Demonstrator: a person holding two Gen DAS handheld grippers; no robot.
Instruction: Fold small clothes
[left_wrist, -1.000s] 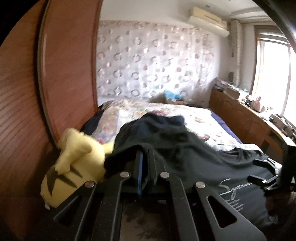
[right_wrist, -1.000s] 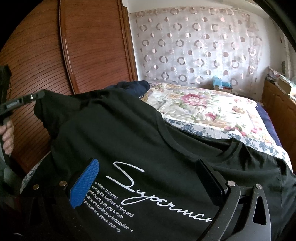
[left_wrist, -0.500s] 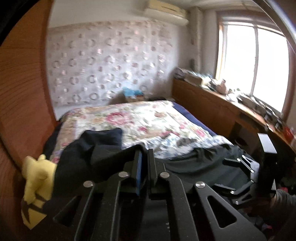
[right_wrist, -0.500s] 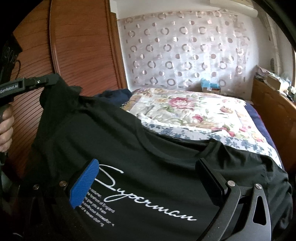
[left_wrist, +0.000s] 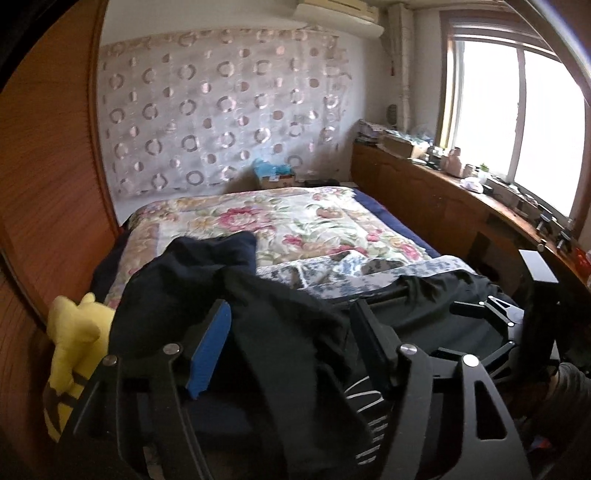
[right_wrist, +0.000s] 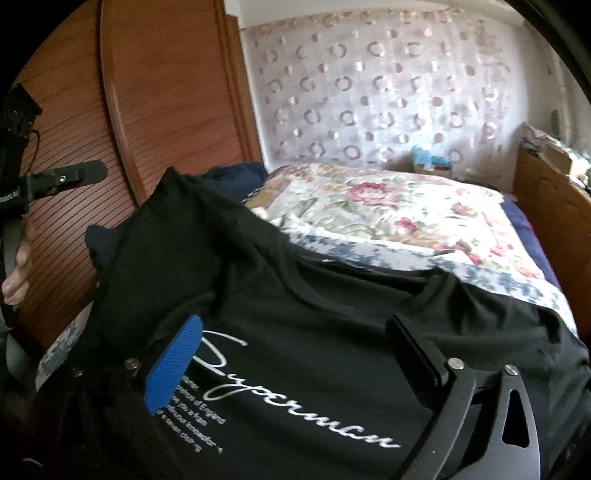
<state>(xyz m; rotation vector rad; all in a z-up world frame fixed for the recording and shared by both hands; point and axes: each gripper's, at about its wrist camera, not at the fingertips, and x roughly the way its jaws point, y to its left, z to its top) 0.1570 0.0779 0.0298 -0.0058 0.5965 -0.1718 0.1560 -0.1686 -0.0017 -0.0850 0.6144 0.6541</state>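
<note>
The left gripper (left_wrist: 290, 332) has its jaws spread wide, and a fold of the black T-shirt (left_wrist: 288, 347) runs between the blue pad and the dark finger without either one pressing on it. In the right wrist view this gripper (right_wrist: 74, 177) shows at the left edge, raised in front of the wooden wardrobe door (right_wrist: 166, 92) and apart from the cloth; a hand (right_wrist: 16, 269) grips its handle.

The right gripper (right_wrist: 295, 343) is also spread wide, with both fingers low over the chest of the shirt. Whether they touch the fabric cannot be told. It holds nothing.

The T-shirt (right_wrist: 314, 332) lies front up at the near end of the bed (left_wrist: 295, 218), over a floral quilt (right_wrist: 388, 206). White script lettering (right_wrist: 295, 406) crosses its chest, with small lines of print below. The neckline faces the far wall. One side stands up in a loose peak towards the wardrobe, and a dark blue garment (left_wrist: 218, 247) lies just behind it. A yellow soft toy (left_wrist: 74, 339) sits at the bed's edge beside the wardrobe.
</note>
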